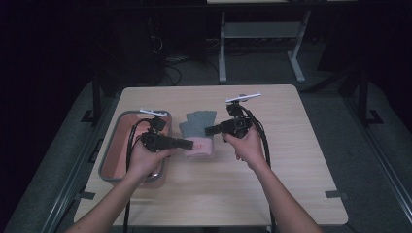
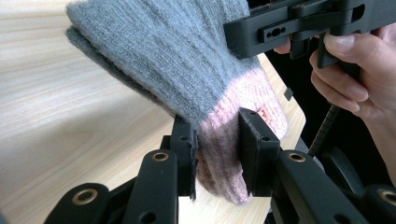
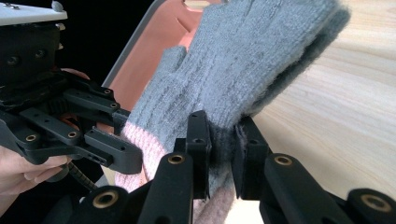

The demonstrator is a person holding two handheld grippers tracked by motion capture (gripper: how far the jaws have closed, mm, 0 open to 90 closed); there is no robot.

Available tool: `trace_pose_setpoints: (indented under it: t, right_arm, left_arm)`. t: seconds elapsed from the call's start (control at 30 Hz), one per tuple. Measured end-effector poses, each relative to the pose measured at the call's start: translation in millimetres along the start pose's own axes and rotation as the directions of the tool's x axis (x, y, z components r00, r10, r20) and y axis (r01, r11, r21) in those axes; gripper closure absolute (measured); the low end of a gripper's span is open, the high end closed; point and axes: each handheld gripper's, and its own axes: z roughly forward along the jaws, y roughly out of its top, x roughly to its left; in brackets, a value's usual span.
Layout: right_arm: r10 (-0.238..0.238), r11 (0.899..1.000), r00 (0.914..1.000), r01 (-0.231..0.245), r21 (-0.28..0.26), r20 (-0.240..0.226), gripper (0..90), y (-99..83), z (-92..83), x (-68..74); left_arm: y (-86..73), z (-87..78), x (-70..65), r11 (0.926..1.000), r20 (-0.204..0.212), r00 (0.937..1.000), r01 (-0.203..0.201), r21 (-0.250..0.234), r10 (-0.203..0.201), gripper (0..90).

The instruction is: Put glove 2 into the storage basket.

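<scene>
Glove (image 1: 198, 133), grey with a pink cuff, was lifted just off the surface (image 1: 291, 165), beside the tray (image 1: 108, 160). Your left hand-held gripper (image 2: 217, 140) was pinching the pink cuff, your right hand-held gripper (image 3: 223, 140) pinching the grey knit. You needed both hands moving together so it didn't stretch or slip. Count: one glove, one tray, two grippers.

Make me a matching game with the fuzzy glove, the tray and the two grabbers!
Things:
1. grey and pink knitted glove
2. salmon-pink tray with grey rim
3. left gripper
4. right gripper

States:
A. clamped on the glove's pink cuff
B. lifted between both grippers
C. resting at the table's left side
D. clamped on the glove's grey part

Pairs: 1-B, 2-C, 3-A, 4-D
</scene>
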Motion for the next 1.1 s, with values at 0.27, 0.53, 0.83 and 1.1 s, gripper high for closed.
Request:
trace_pose_setpoints:
  t: [0.27,0.53,0.83,1.1]
  right_arm:
    - [-0.013,1.000,0.9997,0.013,0.001,-0.019,78.6,6.0,9.0,7.5]
    - [-0.010,1.000,0.9987,0.010,0.002,-0.050,78.4,10.2,19.1,13.5]
    - [-0.006,1.000,0.9959,0.006,0.001,-0.090,78.3,18.7,33.1,21.8]
    - [-0.016,1.000,0.9928,0.017,0.005,-0.119,78.2,26.0,49.9,30.6]
  left_arm:
    - [-1.3,-15.3,6.6,0.9999,-0.004,1.0000,-0.001,-0.012,0.001,69.6]
    - [-5.4,-27.6,14.2,0.9995,0.000,1.0000,0.001,-0.032,-0.001,69.5]
    - [-6.9,-44.6,24.9,0.9988,0.002,1.0000,0.002,-0.049,-0.002,69.5]
    - [-10.0,-62.5,34.9,0.9984,-0.014,0.9998,0.012,-0.056,-0.013,69.5]
